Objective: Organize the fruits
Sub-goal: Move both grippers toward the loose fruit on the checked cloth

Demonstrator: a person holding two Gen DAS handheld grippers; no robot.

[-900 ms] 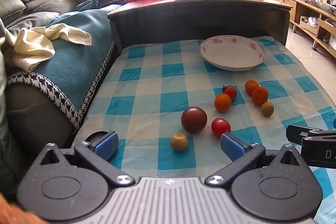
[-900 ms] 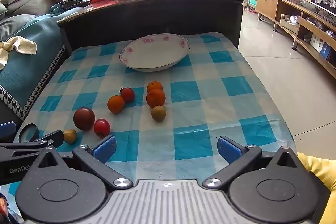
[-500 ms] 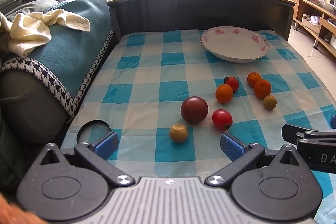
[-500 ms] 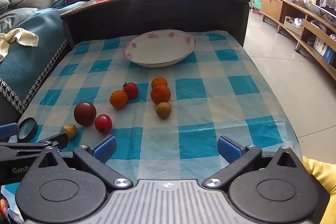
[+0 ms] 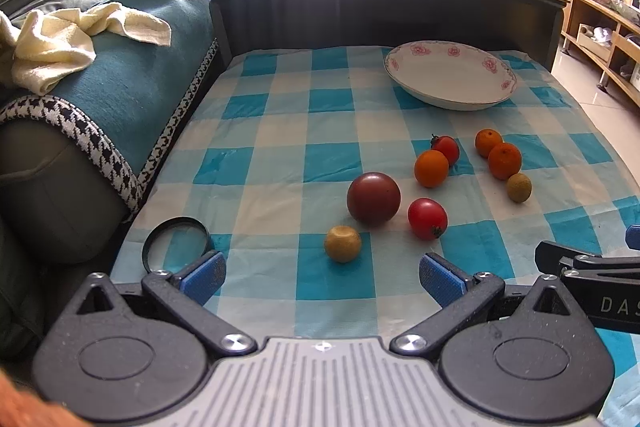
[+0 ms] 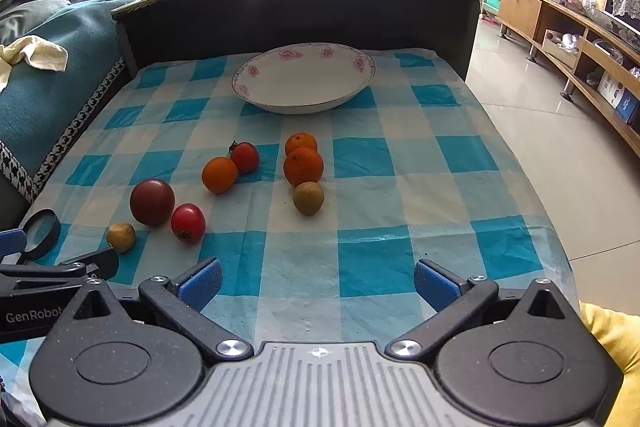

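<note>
Several fruits lie on the blue checked cloth [image 5: 276, 163]: a dark red round fruit [image 5: 373, 199], a red tomato [image 5: 427, 218], a small yellow-brown fruit [image 5: 343, 243], oranges [image 5: 431, 168] [image 5: 504, 160], and a greenish-brown fruit [image 6: 308, 197]. A white flowered plate [image 6: 304, 79] stands empty at the back; it also shows in the left wrist view [image 5: 450, 75]. My left gripper [image 5: 322, 277] is open and empty, just short of the small yellow-brown fruit. My right gripper [image 6: 318, 281] is open and empty over the cloth's front edge.
A magnifying glass [image 5: 176, 241] lies at the cloth's front left corner. A sofa with a teal blanket [image 5: 120, 75] runs along the left. A dark raised table edge [image 6: 296, 3] stands behind the plate. Tiled floor [image 6: 560, 147] lies to the right.
Both grippers have edged forward and slightly up over the cloth; the fruits look closer. Nothing was taken hold of or moved.
</note>
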